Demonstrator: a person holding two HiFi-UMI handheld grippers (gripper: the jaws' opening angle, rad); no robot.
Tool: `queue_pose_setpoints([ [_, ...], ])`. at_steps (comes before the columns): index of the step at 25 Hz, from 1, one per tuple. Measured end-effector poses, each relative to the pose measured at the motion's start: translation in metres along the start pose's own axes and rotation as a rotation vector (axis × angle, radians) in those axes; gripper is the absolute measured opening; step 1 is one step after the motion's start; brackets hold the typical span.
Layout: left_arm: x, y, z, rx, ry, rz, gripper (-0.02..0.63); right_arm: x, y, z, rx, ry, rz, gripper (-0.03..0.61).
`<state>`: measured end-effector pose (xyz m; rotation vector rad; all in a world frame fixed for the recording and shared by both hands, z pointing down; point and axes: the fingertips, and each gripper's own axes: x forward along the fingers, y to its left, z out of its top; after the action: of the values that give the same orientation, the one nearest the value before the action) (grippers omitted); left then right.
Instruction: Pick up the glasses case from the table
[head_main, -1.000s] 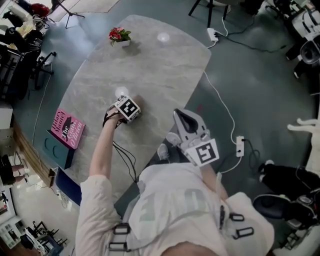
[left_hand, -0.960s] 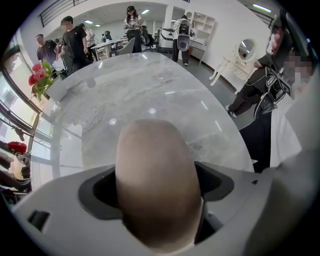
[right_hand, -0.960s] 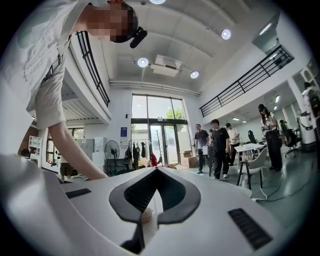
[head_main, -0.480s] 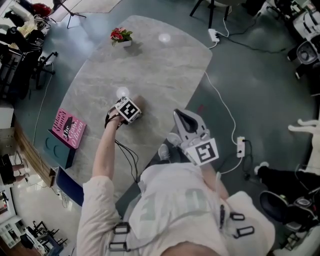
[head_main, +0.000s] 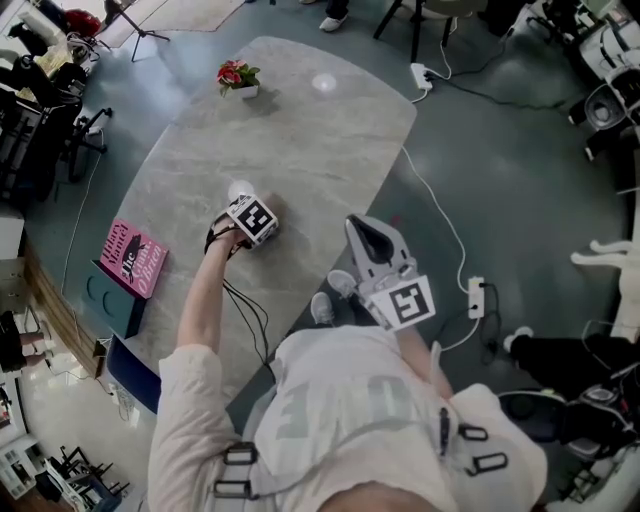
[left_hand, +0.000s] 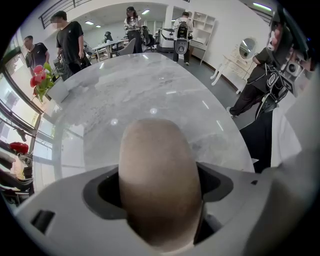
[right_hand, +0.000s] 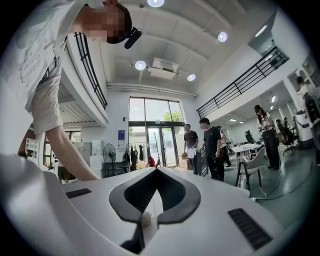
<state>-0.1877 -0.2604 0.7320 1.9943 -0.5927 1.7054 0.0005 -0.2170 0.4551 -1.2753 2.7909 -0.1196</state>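
A tan, rounded glasses case fills the middle of the left gripper view, with both jaws pressed against its sides. In the head view my left gripper is over the middle of the grey marble table, and only a brown sliver of the case shows past the marker cube. Whether the case rests on the table or hangs just above it is unclear. My right gripper is held off the table's right edge, close to the person's body. It is shut with nothing in it and points upward toward the ceiling.
A pink book lies at the table's left edge on a teal stand. A small pot of red flowers stands at the far end. A white cable and power strip run over the floor on the right. Several people stand beyond the table.
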Motion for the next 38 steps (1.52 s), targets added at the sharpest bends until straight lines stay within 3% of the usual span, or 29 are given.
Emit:
queue_pose_setpoints([
  [6,-0.002,-0.003,-0.007,-0.002,0.017,-0.007,0.408,0.001,-0.003,0.008,0.021,-0.016,0.002,0.002],
  [9,-0.008,0.002,-0.003,0.005,0.000,0.027,0.408,0.002,-0.003,0.014,0.016,-0.023,0.011,0.002],
  [21,-0.080,0.027,0.030,-0.084,-0.226,0.140,0.407,0.013,0.010,0.030,-0.007,-0.078,0.084,0.002],
  [28,-0.153,0.054,0.046,-0.188,-0.405,0.340,0.407,0.026,0.015,0.040,-0.043,-0.085,0.117,0.002],
  [34,-0.235,0.060,0.057,-0.249,-0.655,0.519,0.407,0.038,0.026,0.044,-0.095,-0.092,0.148,0.002],
  [38,-0.292,0.047,0.061,-0.240,-0.806,0.670,0.407,0.040,0.029,0.044,-0.119,-0.092,0.166,0.002],
])
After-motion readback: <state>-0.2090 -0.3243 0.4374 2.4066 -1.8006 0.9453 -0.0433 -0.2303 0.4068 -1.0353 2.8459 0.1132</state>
